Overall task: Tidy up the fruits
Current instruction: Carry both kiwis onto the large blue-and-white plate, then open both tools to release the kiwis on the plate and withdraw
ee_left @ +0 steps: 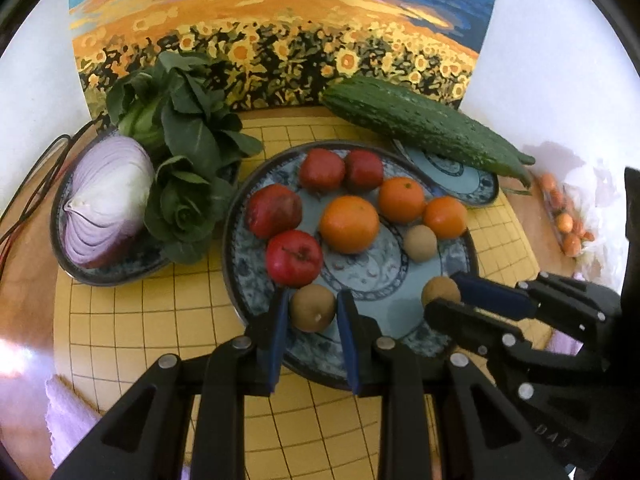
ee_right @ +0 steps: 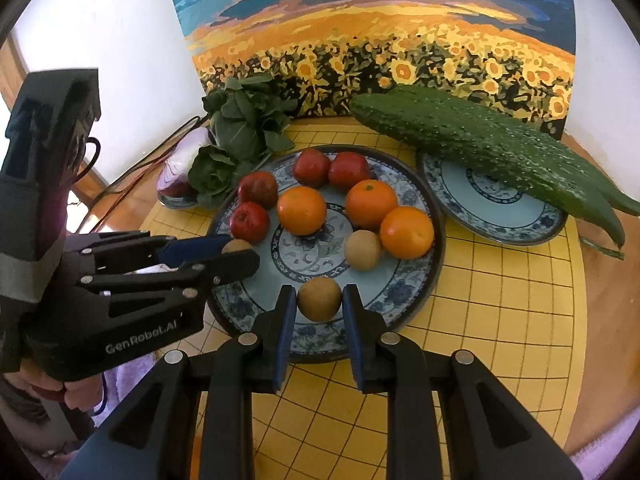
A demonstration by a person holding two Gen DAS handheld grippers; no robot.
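A large blue patterned plate [ee_left: 384, 312] [ee_right: 400, 280] holds several red apples [ee_left: 294, 257] [ee_right: 249, 221], three oranges [ee_left: 349, 224] [ee_right: 301, 210] and one loose brown kiwi [ee_left: 420, 243] [ee_right: 362, 250]. My left gripper [ee_left: 313, 297] [ee_right: 240, 248] is shut on a second brown kiwi [ee_left: 312, 308] [ee_right: 236, 245] over the plate's front left. My right gripper [ee_left: 442, 292] [ee_right: 319, 292] is shut on a third kiwi [ee_left: 440, 289] [ee_right: 319, 300] at the plate's front. Whether either held kiwi touches the plate I cannot tell.
A dish [ee_left: 80, 272] with a halved red onion [ee_left: 108, 200] [ee_right: 180, 160] and leafy greens [ee_left: 188, 152] [ee_right: 240, 128] stands left of the plate. A cucumber [ee_left: 424, 126] [ee_right: 492, 148] lies across a smaller plate [ee_right: 492, 216] at back right. A sunflower painting [ee_right: 360, 40] closes the back.
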